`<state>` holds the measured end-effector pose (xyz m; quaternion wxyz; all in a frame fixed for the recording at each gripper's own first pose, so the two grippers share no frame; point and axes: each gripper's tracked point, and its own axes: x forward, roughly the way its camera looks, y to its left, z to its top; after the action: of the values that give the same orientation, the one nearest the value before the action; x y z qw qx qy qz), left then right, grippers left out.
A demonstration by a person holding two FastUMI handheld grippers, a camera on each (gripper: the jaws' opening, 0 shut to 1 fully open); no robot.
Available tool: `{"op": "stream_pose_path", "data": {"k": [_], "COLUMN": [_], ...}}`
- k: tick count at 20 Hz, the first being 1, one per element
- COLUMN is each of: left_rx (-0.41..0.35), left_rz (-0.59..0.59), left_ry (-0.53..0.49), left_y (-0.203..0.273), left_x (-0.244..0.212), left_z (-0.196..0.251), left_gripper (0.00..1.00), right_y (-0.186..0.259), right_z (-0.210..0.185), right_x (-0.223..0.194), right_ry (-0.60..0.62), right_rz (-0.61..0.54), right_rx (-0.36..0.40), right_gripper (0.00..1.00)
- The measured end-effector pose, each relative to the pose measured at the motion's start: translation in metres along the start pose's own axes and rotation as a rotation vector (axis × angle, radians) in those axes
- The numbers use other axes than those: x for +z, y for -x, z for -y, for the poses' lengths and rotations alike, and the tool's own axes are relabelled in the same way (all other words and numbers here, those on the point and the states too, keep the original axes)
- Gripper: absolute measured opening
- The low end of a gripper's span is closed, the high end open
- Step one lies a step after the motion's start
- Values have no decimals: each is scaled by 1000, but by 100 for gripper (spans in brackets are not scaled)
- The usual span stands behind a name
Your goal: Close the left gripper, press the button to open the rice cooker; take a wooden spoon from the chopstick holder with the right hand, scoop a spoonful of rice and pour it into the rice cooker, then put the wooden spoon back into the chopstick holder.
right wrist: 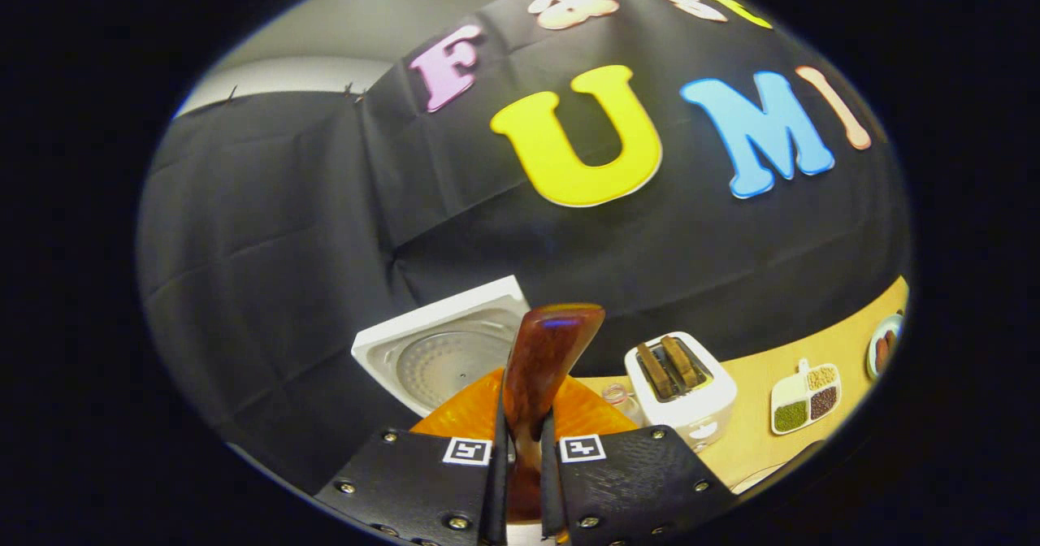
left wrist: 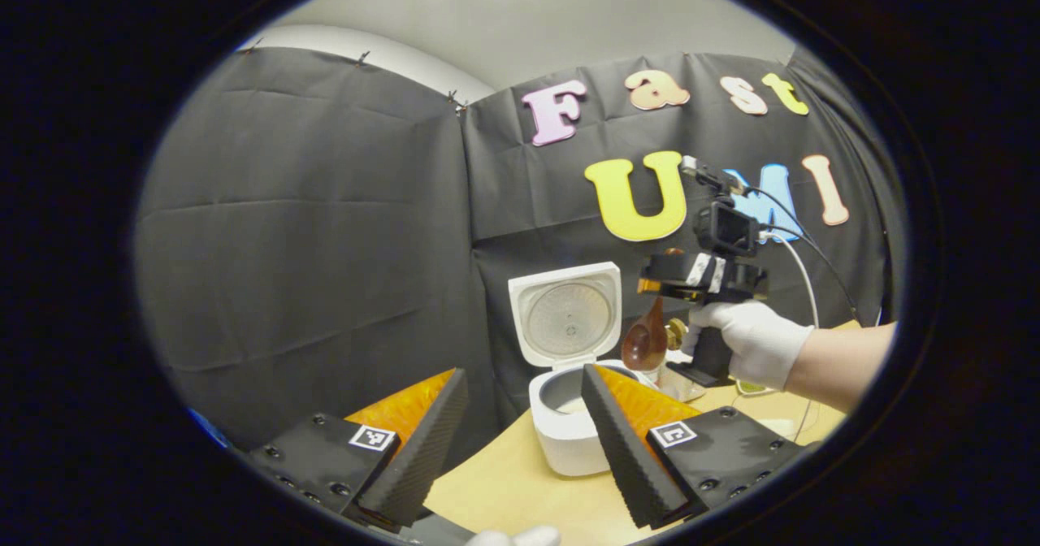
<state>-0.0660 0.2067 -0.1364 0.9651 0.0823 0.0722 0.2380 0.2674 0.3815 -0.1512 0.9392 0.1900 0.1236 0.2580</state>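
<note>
A wooden spoon (right wrist: 540, 375) is clamped between the jaws of the right gripper (right wrist: 524, 457), both fingers pressing on its handle. In the right gripper view the handle end sticks out forward, past the fingertips, along the gripper's own axis. In the left gripper view the same spoon (left wrist: 646, 339) hangs below the right gripper (left wrist: 691, 279), its long axis near upright and its brown bowl pointing down. The bowl sits just right of the rice cooker (left wrist: 569, 424) and above the tabletop (left wrist: 520, 481). The cooker's lid (left wrist: 566, 312) stands open and upright, and the pot mouth faces up, so the cooker lies left of and below the spoon bowl. Whether the bowl carries rice cannot be told. A white-gloved hand (left wrist: 751, 341) holds the right gripper, which is much nearer the spoon than the left one. The left gripper (left wrist: 520, 440) is held back from the cooker with its jaws spread apart and nothing between them. In the right gripper view, a white toaster (right wrist: 681, 390) with two slices and a divided dish of grains (right wrist: 804, 400) sit on the tabletop to the right.
</note>
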Motion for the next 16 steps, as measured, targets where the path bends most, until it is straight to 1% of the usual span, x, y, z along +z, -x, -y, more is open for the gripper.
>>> {"op": "stream_pose_path", "data": {"k": [3, 6, 7, 10, 13, 15, 16], "left_rx": [-46, -94, -107, -160, -209, -245, -266], "left_rz": [19, 38, 43, 55, 66, 64, 64], "left_ry": [-4, 5, 10, 17, 23, 28, 26], "left_y": [2, 5, 5, 10, 15, 19, 20], "left_x": [11, 20, 20, 28, 35, 36, 38], "left_z": [19, 40, 45, 69, 92, 109, 119], "left_gripper": [97, 96, 98, 100, 100, 98, 100], "right_y": [20, 57, 71, 121, 172, 211, 227], "right_z": [50, 113, 139, 221, 298, 346, 368], "right_x": [26, 56, 65, 92, 107, 113, 117], "right_ry": [-69, -125, -135, -136, -162, -132, -120], "right_rz": [46, 108, 132, 194, 231, 242, 248], "right_rx": [-85, -169, -208, -347, -480, -565, -599], "right_gripper": [16, 16, 16, 16, 16, 16, 16]}}
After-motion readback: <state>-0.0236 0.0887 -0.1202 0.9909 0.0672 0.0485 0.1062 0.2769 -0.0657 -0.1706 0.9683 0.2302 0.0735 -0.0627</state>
